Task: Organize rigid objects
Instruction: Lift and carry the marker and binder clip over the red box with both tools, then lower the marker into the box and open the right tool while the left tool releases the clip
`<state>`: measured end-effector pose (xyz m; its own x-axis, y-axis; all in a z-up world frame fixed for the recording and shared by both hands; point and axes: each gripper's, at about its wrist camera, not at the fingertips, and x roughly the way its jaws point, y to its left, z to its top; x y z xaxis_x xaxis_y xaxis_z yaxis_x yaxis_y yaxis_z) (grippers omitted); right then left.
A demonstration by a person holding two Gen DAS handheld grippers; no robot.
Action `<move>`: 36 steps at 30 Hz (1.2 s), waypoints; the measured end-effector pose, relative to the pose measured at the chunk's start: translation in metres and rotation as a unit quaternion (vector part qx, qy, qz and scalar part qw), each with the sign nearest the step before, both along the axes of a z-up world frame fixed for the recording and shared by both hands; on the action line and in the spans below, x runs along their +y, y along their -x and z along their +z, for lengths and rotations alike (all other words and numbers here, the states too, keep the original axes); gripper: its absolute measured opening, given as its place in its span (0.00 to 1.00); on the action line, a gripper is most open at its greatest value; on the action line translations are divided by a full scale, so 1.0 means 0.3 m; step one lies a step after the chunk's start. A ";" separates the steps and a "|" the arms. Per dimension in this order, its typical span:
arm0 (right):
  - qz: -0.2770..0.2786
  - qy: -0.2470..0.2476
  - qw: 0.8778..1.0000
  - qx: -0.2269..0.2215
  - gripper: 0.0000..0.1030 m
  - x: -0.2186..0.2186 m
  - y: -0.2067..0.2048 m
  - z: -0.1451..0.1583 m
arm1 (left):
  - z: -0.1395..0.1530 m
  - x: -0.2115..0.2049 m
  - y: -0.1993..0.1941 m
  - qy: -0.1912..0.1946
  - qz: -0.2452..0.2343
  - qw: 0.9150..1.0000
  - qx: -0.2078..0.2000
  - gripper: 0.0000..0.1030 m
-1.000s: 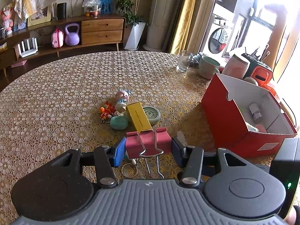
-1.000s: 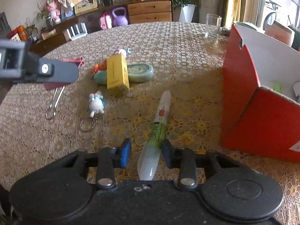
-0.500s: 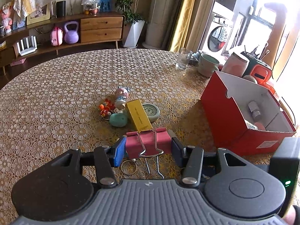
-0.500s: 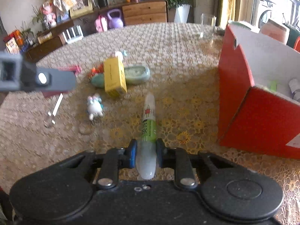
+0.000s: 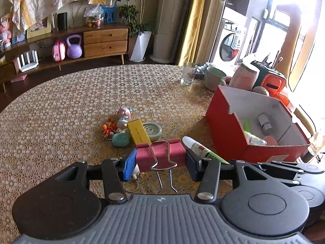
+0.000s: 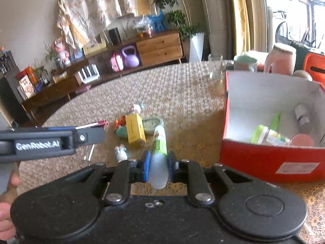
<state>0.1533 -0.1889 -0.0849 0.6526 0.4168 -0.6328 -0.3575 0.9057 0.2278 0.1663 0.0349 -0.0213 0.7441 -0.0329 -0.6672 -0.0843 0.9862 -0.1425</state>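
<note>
My left gripper point(image 5: 160, 159) is shut on a pink binder clip point(image 5: 160, 154), held above the table with its wire handles hanging toward me. My right gripper point(image 6: 158, 163) is shut on a white and green tube point(image 6: 159, 148), lifted off the table; the tube point(image 5: 200, 149) also shows at the right in the left wrist view. The open red box point(image 5: 227, 134) stands to the right with several small items inside; the box point(image 6: 270, 158) fills the right of the right wrist view. On the table lie a yellow box point(image 5: 139, 131), a round green tin point(image 5: 152, 129), and small figurines point(image 5: 124, 114).
A glass point(image 5: 187, 75), a mug point(image 5: 214, 77), a pink container point(image 5: 244, 77) and an orange case point(image 5: 273, 82) stand behind the red box. A small white keychain toy point(image 6: 121, 152) lies under the left gripper. A sideboard stands beyond the table's far edge.
The right gripper closed on the tube and lifted it off the table, tipping toward the red box. The left gripper kept its hold on the binder clip and rose a little.
</note>
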 end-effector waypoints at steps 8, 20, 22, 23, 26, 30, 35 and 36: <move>-0.031 -0.009 0.999 -0.036 0.16 -0.098 -0.009 0.114 | 0.081 -0.104 -0.019 -0.020 -0.031 0.999 -0.012 0.50; -0.096 -0.002 0.994 -0.058 0.16 -0.322 -0.045 0.163 | 0.128 -0.328 -0.154 -0.060 -0.102 0.993 -0.002 0.50; -0.111 0.001 0.992 -0.060 0.16 -0.364 -0.056 0.165 | 0.129 -0.377 -0.180 -0.072 -0.118 0.990 -0.003 0.50; -0.119 0.003 0.991 -0.060 0.16 -0.388 -0.064 0.164 | 0.130 -0.405 -0.195 -0.078 -0.128 0.989 -0.004 0.50; -0.143 0.007 0.988 -0.055 0.16 -0.457 -0.091 0.153 | 0.129 -0.485 -0.237 -0.092 -0.151 0.984 -0.006 0.50; -0.169 0.020 0.984 -0.043 0.16 -0.534 -0.129 0.113 | 0.113 -0.575 -0.309 -0.101 -0.167 0.981 -0.004 0.50; -0.189 0.037 0.981 -0.025 0.16 -0.610 -0.181 0.059 | 0.080 -0.653 -0.406 -0.110 -0.180 0.978 0.009 0.50; -0.191 0.040 0.980 -0.021 0.16 -0.622 -0.193 0.048 | 0.072 -0.663 -0.424 -0.111 -0.183 0.977 0.012 0.50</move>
